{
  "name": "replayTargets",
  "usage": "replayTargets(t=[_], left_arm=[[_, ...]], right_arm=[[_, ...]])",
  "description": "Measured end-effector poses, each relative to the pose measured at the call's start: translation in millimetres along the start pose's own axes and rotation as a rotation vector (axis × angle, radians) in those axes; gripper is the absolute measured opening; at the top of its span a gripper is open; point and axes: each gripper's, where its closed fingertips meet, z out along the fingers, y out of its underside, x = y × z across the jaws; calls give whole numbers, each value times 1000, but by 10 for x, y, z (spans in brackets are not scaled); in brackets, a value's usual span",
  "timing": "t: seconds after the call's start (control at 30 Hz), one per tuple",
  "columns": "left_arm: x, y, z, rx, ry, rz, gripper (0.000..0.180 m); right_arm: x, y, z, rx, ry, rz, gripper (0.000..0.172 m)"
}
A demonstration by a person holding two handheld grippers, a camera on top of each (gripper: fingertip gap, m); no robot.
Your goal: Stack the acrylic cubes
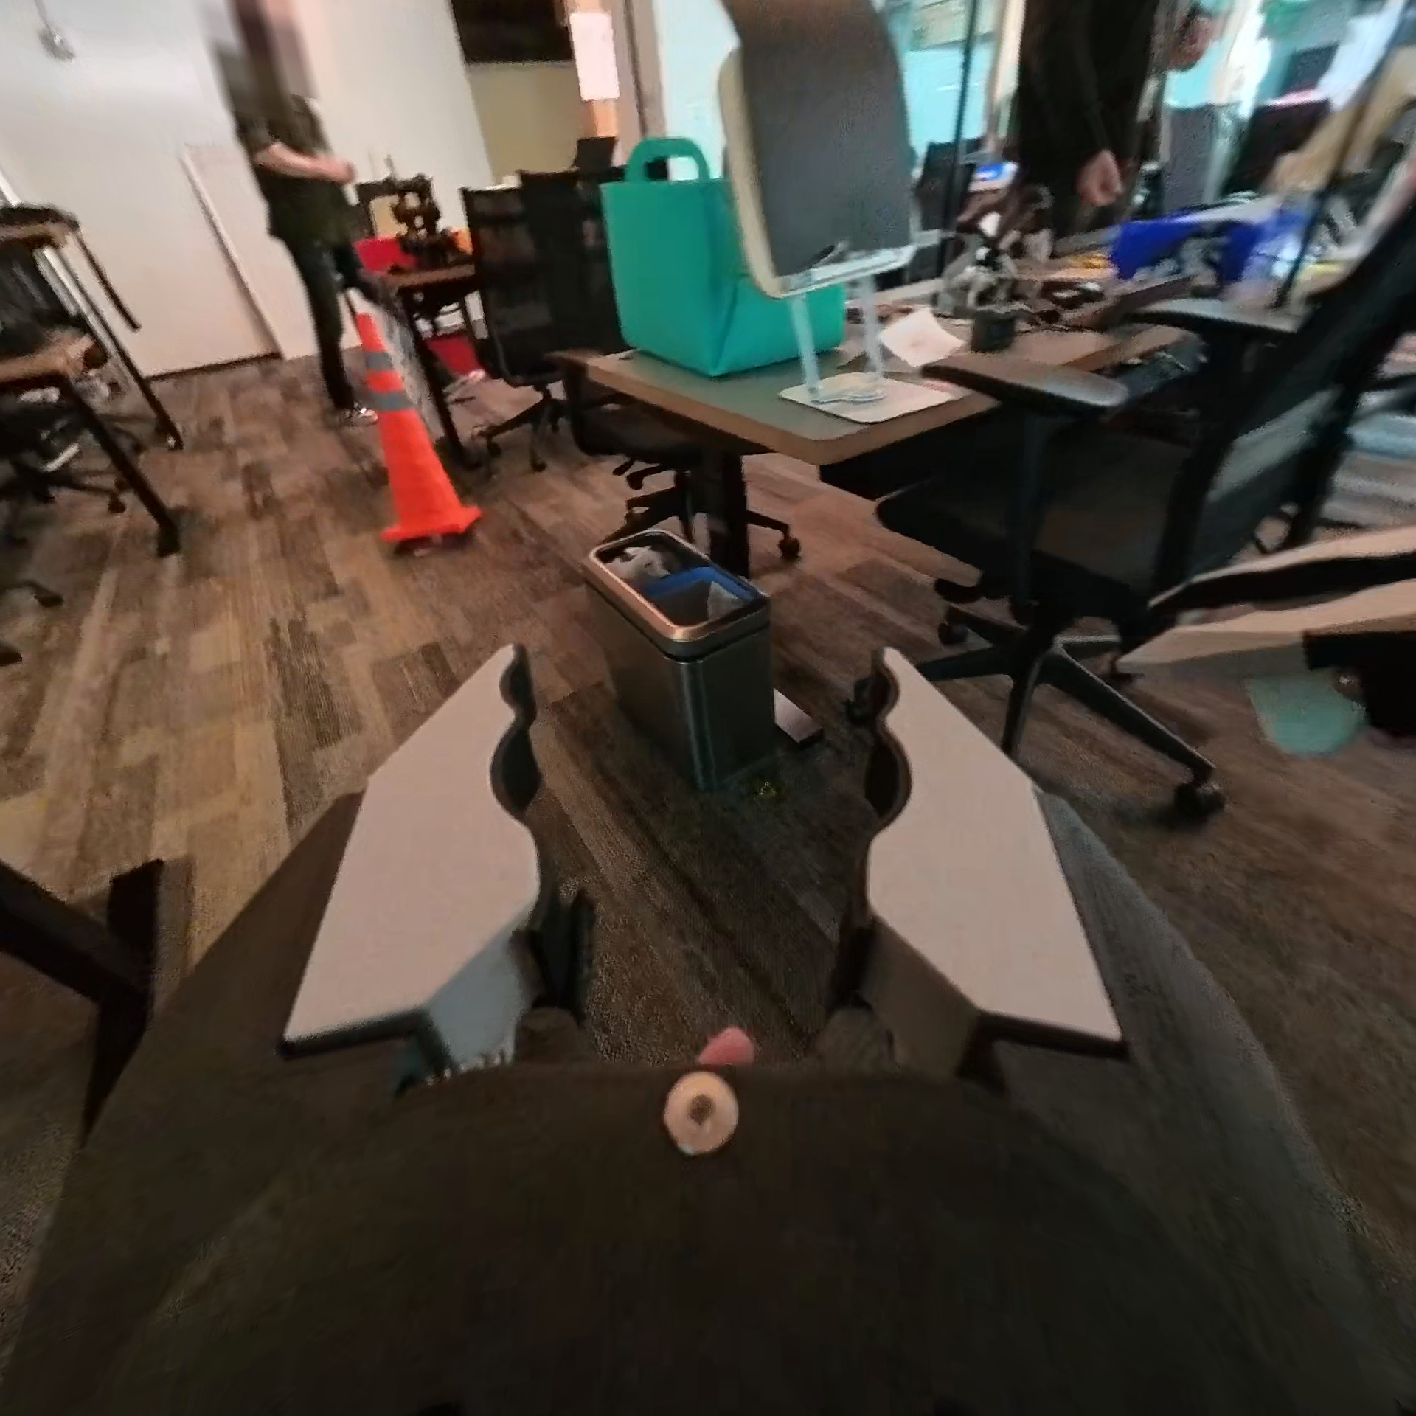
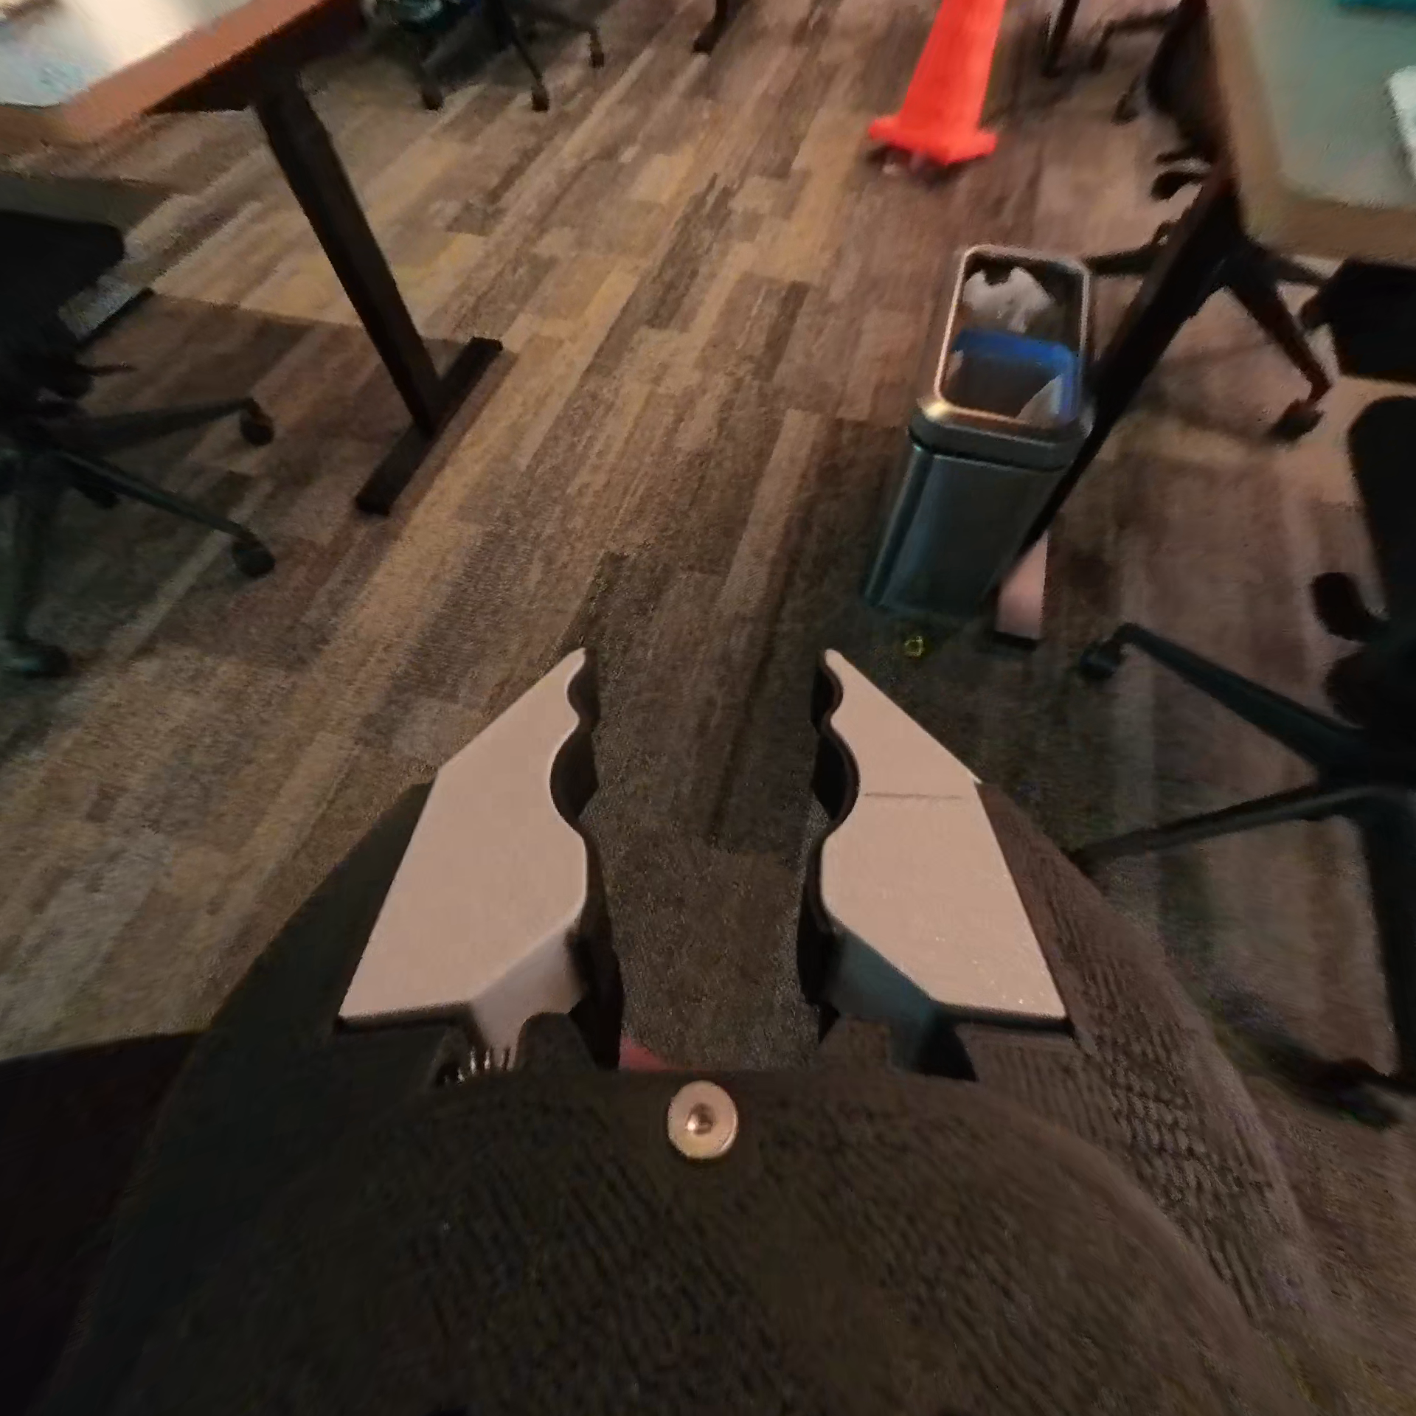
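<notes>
My left gripper (image 1: 701, 667) is open and empty, held above the carpet and facing a narrow metal bin (image 1: 682, 651) that stands on the floor well beyond its fingertips. The bin has a blue liner and white paper inside. My right gripper (image 2: 705, 667) is open and empty too, its fingers closer together, with only bare carpet between them. The same bin (image 2: 988, 429) shows up and to the right of it in the right wrist view. A small yellow-green scrap (image 2: 913, 645) lies on the carpet by the bin's base.
An orange traffic cone (image 1: 414, 444) stands on the carpet left of a desk (image 1: 751, 414) bearing a teal bag (image 1: 705, 268). Black office chairs (image 1: 1134, 552) surround the bin. A person (image 1: 306, 230) stands at the back left. A desk leg (image 2: 360, 306) rises at the left.
</notes>
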Motion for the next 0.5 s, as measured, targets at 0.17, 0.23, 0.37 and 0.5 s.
replayTargets(t=[0.17,0.23,0.37,0.5], left_arm=[[-932,-47,670,100,-187,19,63],[-1312,68,1040,82,-213,28,59],[-2071,475,1985,19,-232,-44,54],[-2548,923,2893,-16,-230,-110,52]], right_arm=[[752,-195,1233,-14,138,102,53],[995,-175,1783,-37,153,186,46],[1490,138,2966,-151,213,263,46],[1948,751,4237,-221,214,278,46]])
